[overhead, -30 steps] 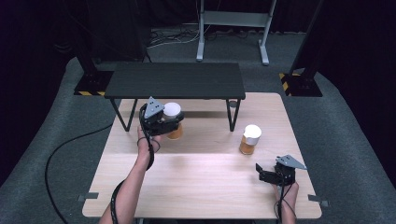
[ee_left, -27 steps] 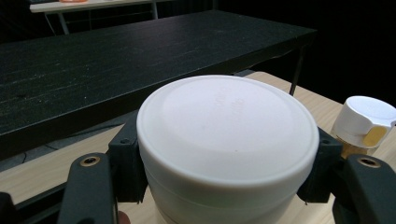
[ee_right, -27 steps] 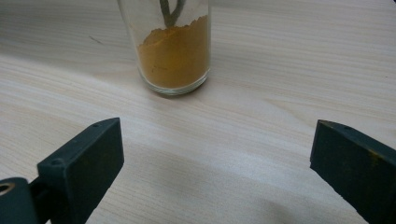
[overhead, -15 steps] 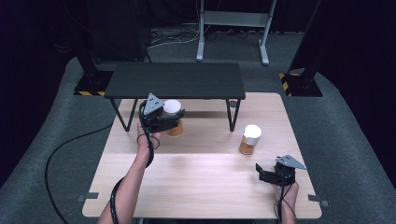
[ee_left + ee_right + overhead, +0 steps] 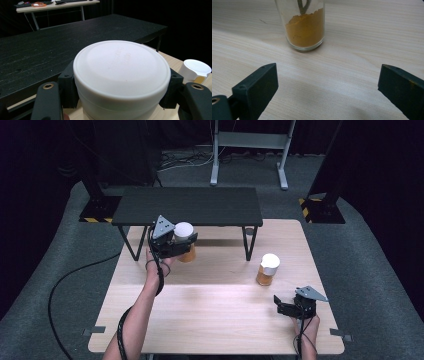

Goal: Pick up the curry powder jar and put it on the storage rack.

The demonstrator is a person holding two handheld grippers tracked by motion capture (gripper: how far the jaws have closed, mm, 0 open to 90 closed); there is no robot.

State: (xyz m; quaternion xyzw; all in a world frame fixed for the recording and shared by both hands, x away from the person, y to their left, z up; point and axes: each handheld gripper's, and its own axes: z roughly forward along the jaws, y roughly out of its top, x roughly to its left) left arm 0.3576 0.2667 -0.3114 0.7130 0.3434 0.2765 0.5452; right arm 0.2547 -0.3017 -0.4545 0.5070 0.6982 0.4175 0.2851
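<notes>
My left gripper (image 5: 183, 244) is shut on a glass jar (image 5: 187, 253) of orange powder with a white lid (image 5: 183, 230), held just in front of the low black shelf (image 5: 190, 205). In the left gripper view the lid (image 5: 122, 72) sits between the two black jaws, which press on its sides. A second jar (image 5: 267, 269) of orange powder with a white lid stands on the wooden table (image 5: 210, 315) right of centre. My right gripper (image 5: 286, 308) rests low near the front right, open, pointing at that jar (image 5: 305, 27) with nothing between its jaws.
The black shelf stands on legs (image 5: 247, 244) over the table's back half. A cable (image 5: 65, 290) trails off the left side onto the grey floor. The second jar's lid (image 5: 196, 68) appears at the right of the left gripper view.
The left gripper has carried its jar slightly up and toward the black shelf. The right gripper and the second jar have stayed put.
</notes>
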